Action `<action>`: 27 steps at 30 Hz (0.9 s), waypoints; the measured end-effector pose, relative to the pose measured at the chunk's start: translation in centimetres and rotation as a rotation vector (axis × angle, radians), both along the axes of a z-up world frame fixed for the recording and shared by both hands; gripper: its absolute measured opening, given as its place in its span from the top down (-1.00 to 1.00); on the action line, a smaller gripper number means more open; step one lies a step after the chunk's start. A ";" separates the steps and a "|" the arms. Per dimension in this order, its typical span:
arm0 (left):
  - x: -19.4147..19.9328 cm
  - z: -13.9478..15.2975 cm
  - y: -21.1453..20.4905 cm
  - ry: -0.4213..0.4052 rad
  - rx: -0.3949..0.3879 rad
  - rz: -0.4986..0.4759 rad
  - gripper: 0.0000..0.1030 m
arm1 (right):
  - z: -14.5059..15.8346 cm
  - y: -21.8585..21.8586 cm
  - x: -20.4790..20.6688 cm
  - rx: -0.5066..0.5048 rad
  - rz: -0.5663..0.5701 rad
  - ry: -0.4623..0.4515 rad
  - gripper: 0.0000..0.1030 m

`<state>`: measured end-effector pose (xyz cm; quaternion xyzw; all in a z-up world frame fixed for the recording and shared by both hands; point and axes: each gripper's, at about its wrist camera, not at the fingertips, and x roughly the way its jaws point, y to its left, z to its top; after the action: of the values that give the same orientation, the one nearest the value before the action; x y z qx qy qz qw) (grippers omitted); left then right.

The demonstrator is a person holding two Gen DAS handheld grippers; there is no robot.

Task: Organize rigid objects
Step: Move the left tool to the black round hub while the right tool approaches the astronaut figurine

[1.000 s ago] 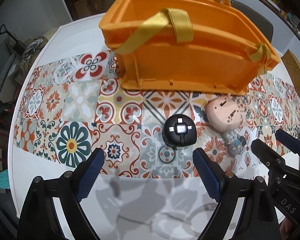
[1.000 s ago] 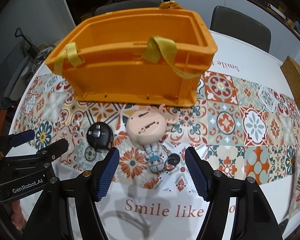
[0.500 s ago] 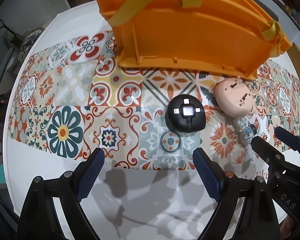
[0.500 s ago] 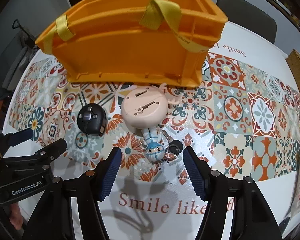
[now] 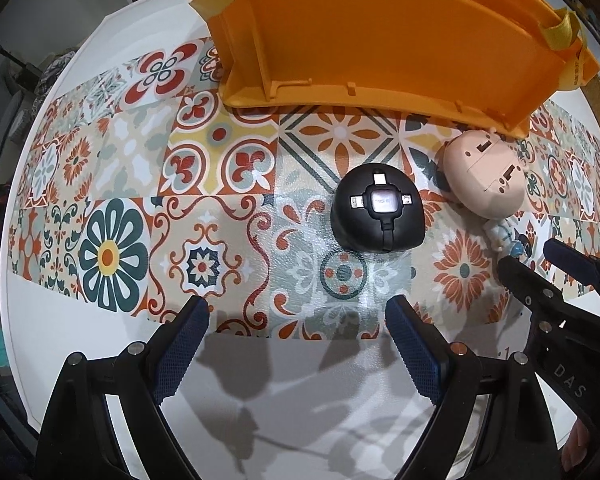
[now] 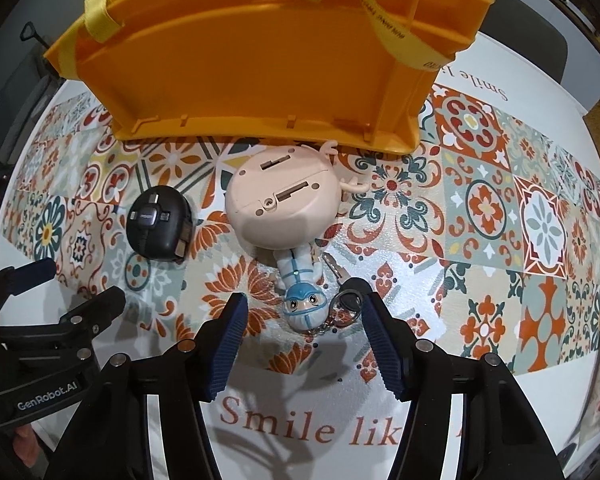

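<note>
The left gripper (image 5: 296,344) is wide open w/ nothing between its blue pads. It points down at the surface (image 5: 260,400), over the white part and the edge of the tile-pattern mat (image 5: 204,208). A bit past it sits the black round gadget (image 5: 377,214), not touching the pads.

The right gripper (image 6: 302,344) is closing, about half open. The small toy figure keychain (image 6: 302,300) has its head just past the tips and betw. the two pads, but the pads are not pressing on it. A key fob (image 6: 351,300) on a ring lies right beside the head, near the right pad. The ring's chain is partly tucked under the head, hard to see.

Past the figure is the pink round toy (image 6: 282,204), flat side up. It covers the figure's legs. It sits just beside the orange bin (image 6: 260,56).

The bin w/ yellow straps (image 6: 96,12) is at the far end. Its top is cut off in both views, so you can't see inside. Red words on the surface near the right gripper are partly hidden by the gripper.
</note>
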<state>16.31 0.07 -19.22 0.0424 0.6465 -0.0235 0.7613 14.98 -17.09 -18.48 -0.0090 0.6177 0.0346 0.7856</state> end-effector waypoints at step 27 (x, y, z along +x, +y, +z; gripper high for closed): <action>-0.4 -0.4 0.1 -0.017 -0.049 -0.037 -0.76 | -1.2 0.1 0.1 0.011 -0.037 -0.014 0.26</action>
<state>15.94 0.21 -19.66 0.0356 0.6385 -0.0530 0.7670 15.05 -17.00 -19.65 0.0065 0.6122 0.0232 0.7903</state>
